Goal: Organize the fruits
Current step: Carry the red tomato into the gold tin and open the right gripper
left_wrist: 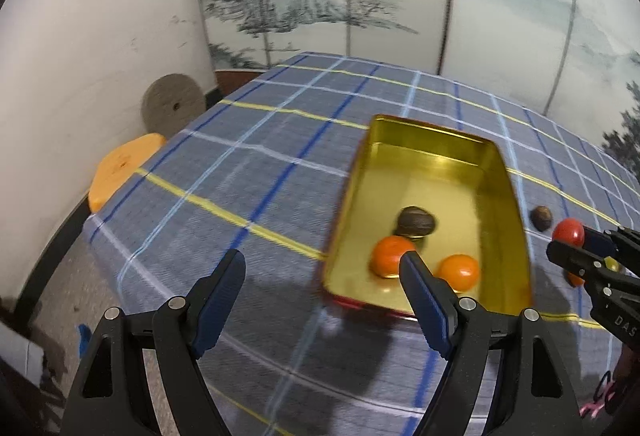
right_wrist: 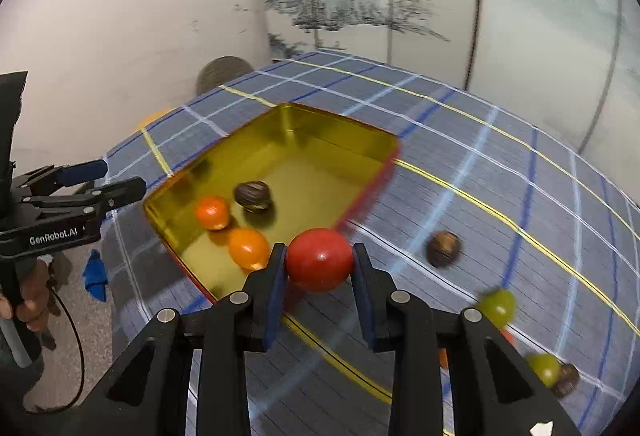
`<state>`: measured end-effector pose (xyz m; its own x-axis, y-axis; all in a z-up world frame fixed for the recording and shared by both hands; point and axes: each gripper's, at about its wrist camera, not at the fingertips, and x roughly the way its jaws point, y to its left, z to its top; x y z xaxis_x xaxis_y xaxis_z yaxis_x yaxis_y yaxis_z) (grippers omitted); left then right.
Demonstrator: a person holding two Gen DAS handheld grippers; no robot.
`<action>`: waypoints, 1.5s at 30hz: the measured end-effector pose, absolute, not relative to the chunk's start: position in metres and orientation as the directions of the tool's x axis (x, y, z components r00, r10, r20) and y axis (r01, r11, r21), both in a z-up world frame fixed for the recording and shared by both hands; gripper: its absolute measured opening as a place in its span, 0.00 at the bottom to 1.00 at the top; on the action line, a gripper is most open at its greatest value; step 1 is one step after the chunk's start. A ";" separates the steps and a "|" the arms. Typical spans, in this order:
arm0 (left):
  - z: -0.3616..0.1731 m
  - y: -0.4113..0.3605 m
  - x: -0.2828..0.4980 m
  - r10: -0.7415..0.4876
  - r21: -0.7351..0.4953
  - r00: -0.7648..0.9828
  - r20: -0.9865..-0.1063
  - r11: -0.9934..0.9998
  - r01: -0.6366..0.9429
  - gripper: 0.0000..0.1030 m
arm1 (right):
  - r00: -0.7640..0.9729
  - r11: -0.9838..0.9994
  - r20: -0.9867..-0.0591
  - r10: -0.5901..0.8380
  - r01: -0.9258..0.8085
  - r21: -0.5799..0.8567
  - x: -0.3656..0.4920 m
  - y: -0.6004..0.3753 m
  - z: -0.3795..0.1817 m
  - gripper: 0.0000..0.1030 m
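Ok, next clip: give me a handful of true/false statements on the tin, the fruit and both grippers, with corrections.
1. The right gripper is shut on the red fruit. True.
2. The gold tin holds two orange fruits and one dark brown one. True.
3. The left gripper grips an orange fruit. False: its jaws stand open and empty.
4. No fruit remains on the checked tablecloth. False: a brown fruit and two green fruits lie there.
5. The tin has its lid on. False: it is open.
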<state>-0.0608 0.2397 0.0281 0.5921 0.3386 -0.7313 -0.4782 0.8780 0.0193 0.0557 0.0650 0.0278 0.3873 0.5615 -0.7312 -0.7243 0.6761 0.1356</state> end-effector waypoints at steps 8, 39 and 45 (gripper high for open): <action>0.019 0.263 -0.069 0.364 0.020 0.549 -0.752 0.846 -0.534 0.77 | 0.347 0.637 -0.763 0.545 -0.763 0.109 0.067 0.117 0.010 0.28; 0.010 0.277 -0.075 0.340 -0.010 0.525 -0.780 0.833 -0.553 0.77 | 0.316 0.626 -0.824 0.471 -0.777 0.060 0.079 0.167 -0.021 0.32; 0.018 0.268 -0.073 0.332 -0.012 0.544 -0.771 0.846 -0.534 0.77 | 0.327 0.630 -0.804 0.497 -0.773 0.075 0.075 0.155 -0.008 0.33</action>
<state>-0.0729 0.2681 0.0181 0.5436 0.3318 -0.7710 -0.5336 0.8456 -0.0124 0.0745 0.1546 -0.0085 0.3272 0.4967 -0.8039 -0.7729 0.6300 0.0748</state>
